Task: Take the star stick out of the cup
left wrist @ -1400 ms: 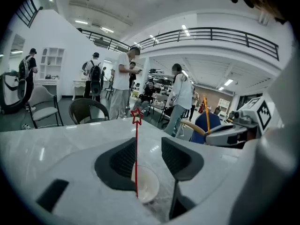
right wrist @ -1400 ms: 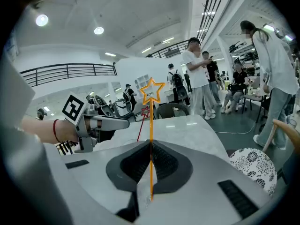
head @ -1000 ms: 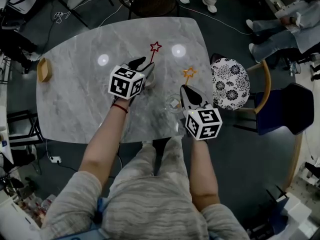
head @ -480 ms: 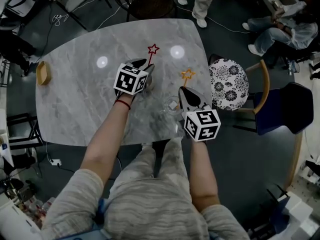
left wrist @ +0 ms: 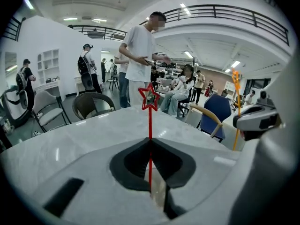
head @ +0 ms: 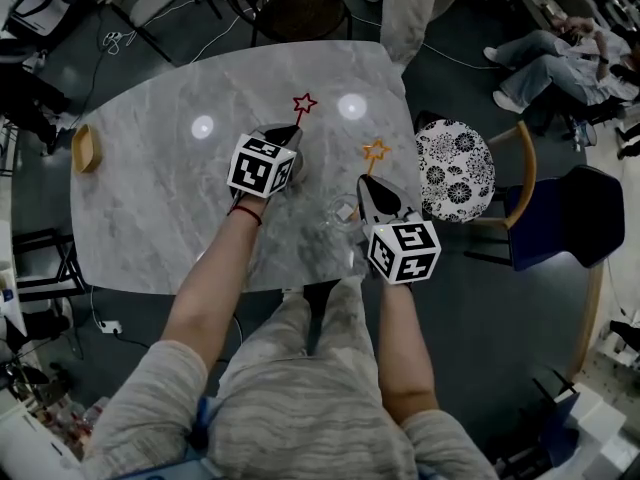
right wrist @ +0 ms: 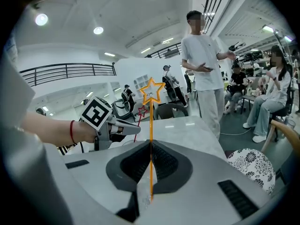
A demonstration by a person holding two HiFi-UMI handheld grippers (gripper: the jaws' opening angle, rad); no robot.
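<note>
Left gripper (left wrist: pixel 150 142) clamped on a red star stick (left wrist: pixel 150 123) left of the cup (head: pixel 345 211) on the counter (head: pixel 150 188), right gripper (right wrist: pixel 151 144) clamped on an orange star stick (right wrist: pixel 151 121) just beside the cup.

Grey marled sleeves (head: pixel 150 393), matching trousers (head: pixel 300 368), red cord (head: pixel 243 211) on left wrist, black-and-white marker cubes (head: pixel 263 165)

The bench (head: pixel 150 188) has a grey veined stone-look top, polished enough to mirror the ceiling lights. The left tongs (left wrist: pixel 150 140) and right tongs (right wrist: pixel 151 143) have smooth matt grey plastic shells with black ribbed pads, while the red star stick (left wrist: pixel 150 123) and orange star stick (right wrist: pixel 151 121) look like thin glossy plastic and the cup (head: pixel 345 211) is clear and shiny. The chair seat (head: pixel 458 168) is patterned cloth, and the small tray (head: pixel 88 142) looks wooden.
</note>
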